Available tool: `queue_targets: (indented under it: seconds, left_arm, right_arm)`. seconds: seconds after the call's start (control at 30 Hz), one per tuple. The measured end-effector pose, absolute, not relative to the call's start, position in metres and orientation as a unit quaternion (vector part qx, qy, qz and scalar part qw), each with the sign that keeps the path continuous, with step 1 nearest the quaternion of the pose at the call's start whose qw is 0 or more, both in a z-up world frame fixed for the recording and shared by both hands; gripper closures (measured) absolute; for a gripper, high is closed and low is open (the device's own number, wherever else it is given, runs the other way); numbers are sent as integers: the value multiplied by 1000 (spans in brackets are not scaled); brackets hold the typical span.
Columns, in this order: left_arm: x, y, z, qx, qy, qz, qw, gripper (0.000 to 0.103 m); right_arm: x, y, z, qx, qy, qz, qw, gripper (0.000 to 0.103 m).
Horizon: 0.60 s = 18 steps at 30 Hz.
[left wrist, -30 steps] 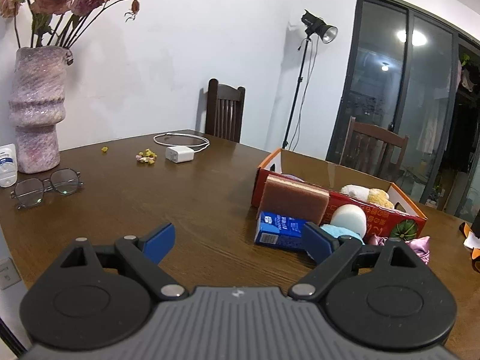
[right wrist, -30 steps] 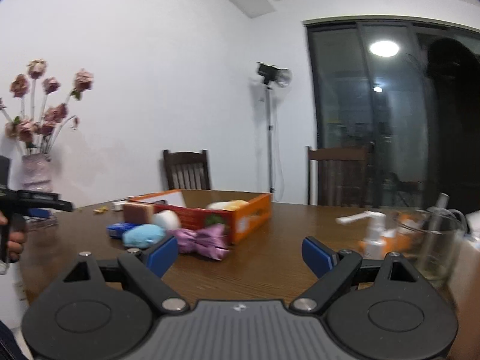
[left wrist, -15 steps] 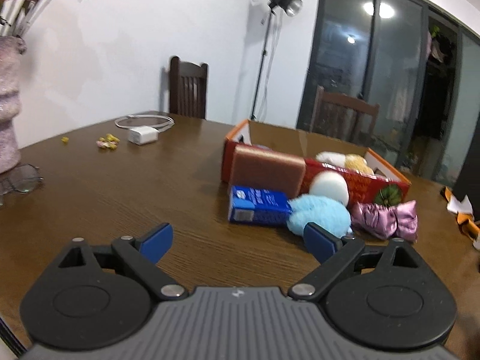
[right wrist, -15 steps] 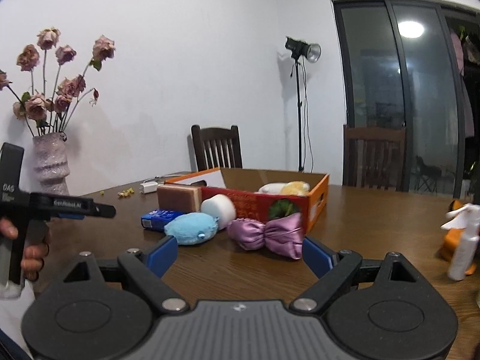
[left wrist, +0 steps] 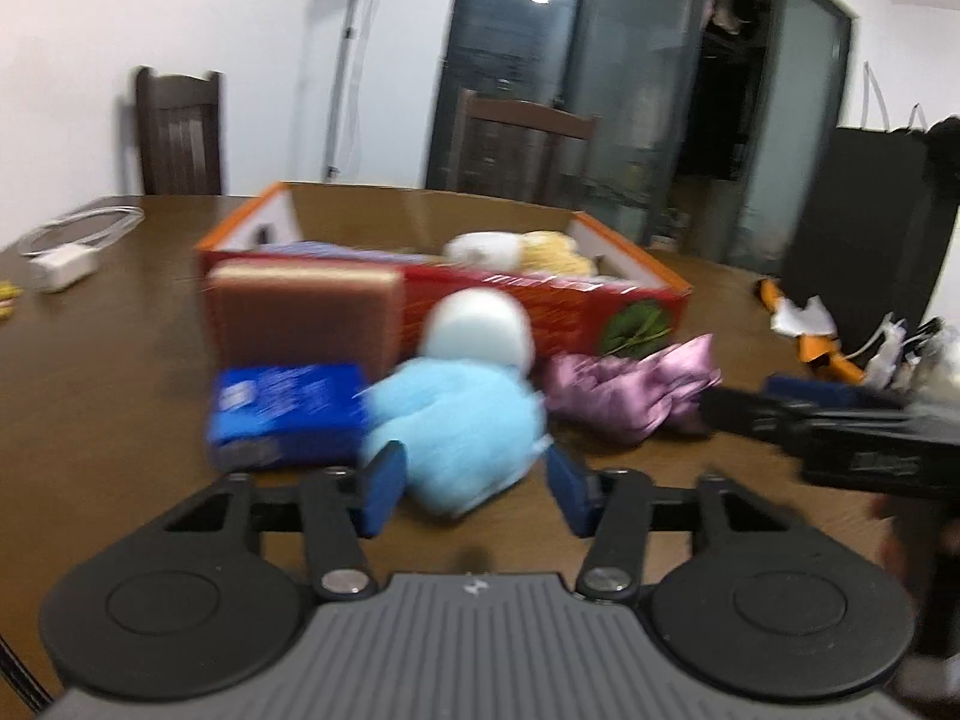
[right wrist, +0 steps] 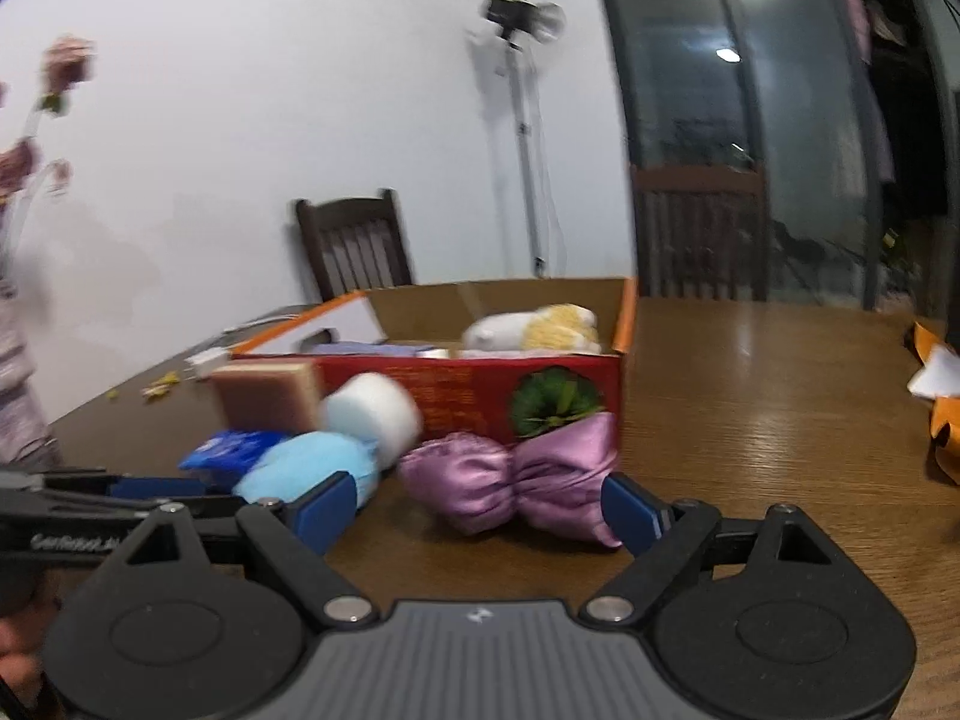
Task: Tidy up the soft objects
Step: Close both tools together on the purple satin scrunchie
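Observation:
A light blue plush (left wrist: pixel 456 426) lies on the wooden table in front of the red and orange box (left wrist: pixel 540 306). My left gripper (left wrist: pixel 477 489) is open with its jaws on either side of the plush's near end. A purple satin bow (right wrist: pixel 516 480) lies beside it; my right gripper (right wrist: pixel 480 507) is open, its jaws on either side of the bow. A white foam ball (left wrist: pixel 480 330), a brown sponge (left wrist: pixel 306 318) and a blue packet (left wrist: pixel 288 408) sit by the box. Inside the box lie a white and a yellow plush (left wrist: pixel 516 249).
A white charger with cable (left wrist: pixel 66 264) lies at the far left. Orange and white items (left wrist: pixel 804 330) lie at the right of the table. Two dark chairs (left wrist: pixel 177 132) stand behind the table. A vase of dried roses (right wrist: pixel 18 300) stands at the left.
Both grippers have moved in close to the soft objects. The left one has narrowed its opening around the blue plush; the right one now frames the purple bow.

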<state>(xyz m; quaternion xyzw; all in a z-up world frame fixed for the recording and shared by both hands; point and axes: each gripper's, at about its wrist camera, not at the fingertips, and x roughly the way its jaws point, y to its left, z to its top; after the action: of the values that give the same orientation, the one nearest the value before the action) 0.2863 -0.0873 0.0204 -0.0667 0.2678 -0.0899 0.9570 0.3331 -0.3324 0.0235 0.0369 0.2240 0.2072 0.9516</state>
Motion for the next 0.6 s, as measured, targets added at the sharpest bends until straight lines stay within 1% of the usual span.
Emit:
queue_targets:
  seconds: [0.03,0.1,0.17,0.2,0.27,0.33,0.37,0.4,0.43,0.47,0.5,0.57,0.6]
  left_arm:
    - [295,-92,23,-72,266,-104,956,58]
    - [313,-101,27,-80,262,-123,954,60]
    - [333,-111,27,-79,267,-130,952,61]
    - [343,-117,26,-78,273,-132,950,61]
    - [364,-125,23,-84,296,-136,942,61]
    - [378,-130,19,-83,311,-143,936,61]
    - [379,-132,17,-79,309,-147,936,63]
    - [379,-136,15,-72,307,-154,937,67]
    - [380,-139,11,-65,306,-161,936,78]
    - [379,-142,8,-60,305,-167,936,84]
    - [378,-143,7,-56,300,-167,938,84]
    - [378,-144,6,-49,294,-171,939,89]
    - [379,-143,5,-55,295,-173,938,89]
  right_arm:
    - [342,-335,24,49,233,199,951,18]
    - [358,-340,25,73,242,196,948,21]
    - [374,-345,26,89,242,193,947,31]
    - [382,-346,26,94,243,188,947,33]
    - [398,-349,23,100,252,178,946,49]
    - [410,-353,17,116,271,176,939,58]
    - [411,-355,13,123,276,182,936,61]
    - [412,-356,10,127,283,185,933,62]
    - [411,-358,8,128,286,189,931,65]
    - [411,-358,6,130,286,191,930,67]
    - [410,-359,5,132,286,192,930,69]
    - [411,-361,4,134,288,192,928,77]
    - [411,-361,4,137,289,194,927,77]
